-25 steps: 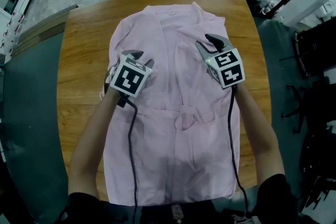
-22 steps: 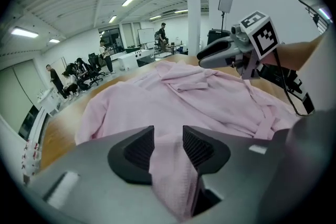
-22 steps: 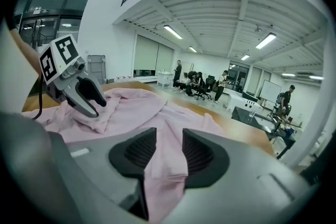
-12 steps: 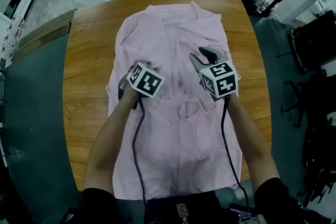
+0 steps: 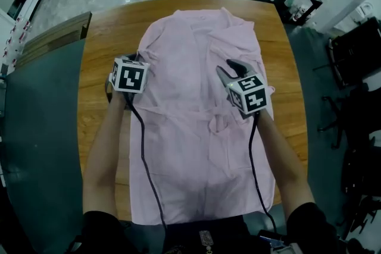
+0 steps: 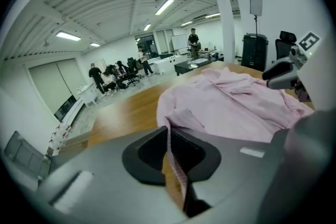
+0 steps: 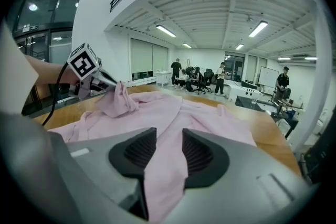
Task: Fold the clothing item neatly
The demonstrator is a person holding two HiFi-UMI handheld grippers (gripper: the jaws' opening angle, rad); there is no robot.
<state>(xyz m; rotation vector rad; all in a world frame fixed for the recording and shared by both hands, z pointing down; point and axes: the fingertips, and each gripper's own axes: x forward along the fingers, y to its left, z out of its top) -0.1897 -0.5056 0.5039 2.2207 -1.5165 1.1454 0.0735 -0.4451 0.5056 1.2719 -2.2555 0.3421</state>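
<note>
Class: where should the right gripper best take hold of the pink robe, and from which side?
Probably the robe's right side edge nearest the right gripper, approaching from the table's right: it lies flat, so only the edge offers a fold to pinch.

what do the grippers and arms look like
The left gripper and right gripper are grey with dark ribbed pads, each carrying a white cube with black square markers and trailing a black cable. The sleeves are black and short.
</note>
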